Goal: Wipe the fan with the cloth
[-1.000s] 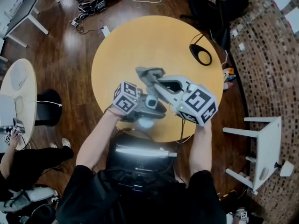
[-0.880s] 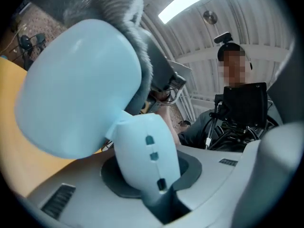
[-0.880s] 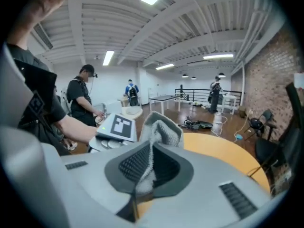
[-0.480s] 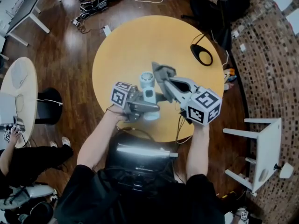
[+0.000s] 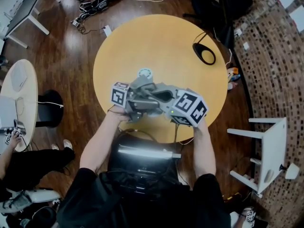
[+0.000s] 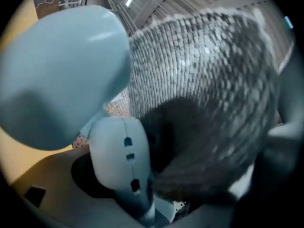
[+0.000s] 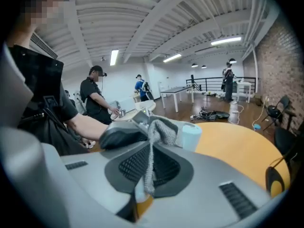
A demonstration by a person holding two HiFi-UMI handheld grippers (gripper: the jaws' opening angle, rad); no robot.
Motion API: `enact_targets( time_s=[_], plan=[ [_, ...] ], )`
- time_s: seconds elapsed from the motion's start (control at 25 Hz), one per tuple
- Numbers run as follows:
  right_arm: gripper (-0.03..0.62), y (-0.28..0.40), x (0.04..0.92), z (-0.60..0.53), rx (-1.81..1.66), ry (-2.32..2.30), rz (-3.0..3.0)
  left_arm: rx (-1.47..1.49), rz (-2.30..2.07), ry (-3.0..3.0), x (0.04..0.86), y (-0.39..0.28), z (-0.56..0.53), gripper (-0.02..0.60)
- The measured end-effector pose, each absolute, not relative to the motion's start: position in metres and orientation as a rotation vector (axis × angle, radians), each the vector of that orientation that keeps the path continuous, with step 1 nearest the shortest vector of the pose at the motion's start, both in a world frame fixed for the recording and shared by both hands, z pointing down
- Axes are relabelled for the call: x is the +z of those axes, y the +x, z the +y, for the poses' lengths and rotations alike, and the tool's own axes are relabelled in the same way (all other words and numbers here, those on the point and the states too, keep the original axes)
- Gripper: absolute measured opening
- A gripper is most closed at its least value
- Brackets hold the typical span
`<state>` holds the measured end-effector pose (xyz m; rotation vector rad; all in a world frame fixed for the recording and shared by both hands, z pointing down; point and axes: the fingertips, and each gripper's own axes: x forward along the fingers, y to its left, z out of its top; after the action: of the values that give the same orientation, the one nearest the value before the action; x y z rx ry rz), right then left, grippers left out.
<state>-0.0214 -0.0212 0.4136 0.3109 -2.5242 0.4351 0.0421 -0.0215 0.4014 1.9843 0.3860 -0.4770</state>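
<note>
A small light-blue fan [image 5: 145, 73] stands upright on the round yellow table [image 5: 123, 46]. In the left gripper view its head [image 6: 61, 75] fills the upper left, and its stem with buttons [image 6: 127, 160] rises at the middle. My left gripper [image 5: 145, 99] is at the fan's stem. Its jaws have just been opening and stand open, with the stem between them. The grey cloth [image 5: 140, 83] hangs against the fan [image 7: 191, 136] from the right. My right gripper [image 5: 153, 90] is shut on the cloth [image 7: 164, 129], which is pinched between its dark pads [image 7: 135, 167].
A black oval object [image 5: 204, 54] with a cable lies at the table's far right. A white stool [image 5: 268, 151] stands to the right, and a small white round table [image 5: 19, 103] to the left. Cables [image 5: 102, 1] litter the far floor. People [image 7: 97, 101] stand in the background.
The fan has moved from near the table's front edge toward its middle and now stands upright. The right gripper has swung left with the cloth, crossing over the left gripper.
</note>
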Motion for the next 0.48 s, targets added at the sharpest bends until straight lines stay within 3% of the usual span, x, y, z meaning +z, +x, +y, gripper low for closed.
enact_targets(
  time_s=[0.2,0.48],
  plan=[
    [0.026,-0.015,0.432,0.005,0.478,0.09,-2.412,-0.528,0.33,1.963,0.407,0.029,-0.035,0.448],
    [0.026,-0.02,0.408,-0.019,0.47,0.149,-2.534,-0.476,0.341,1.993,0.409,0.03,-0.037,0.449]
  ],
)
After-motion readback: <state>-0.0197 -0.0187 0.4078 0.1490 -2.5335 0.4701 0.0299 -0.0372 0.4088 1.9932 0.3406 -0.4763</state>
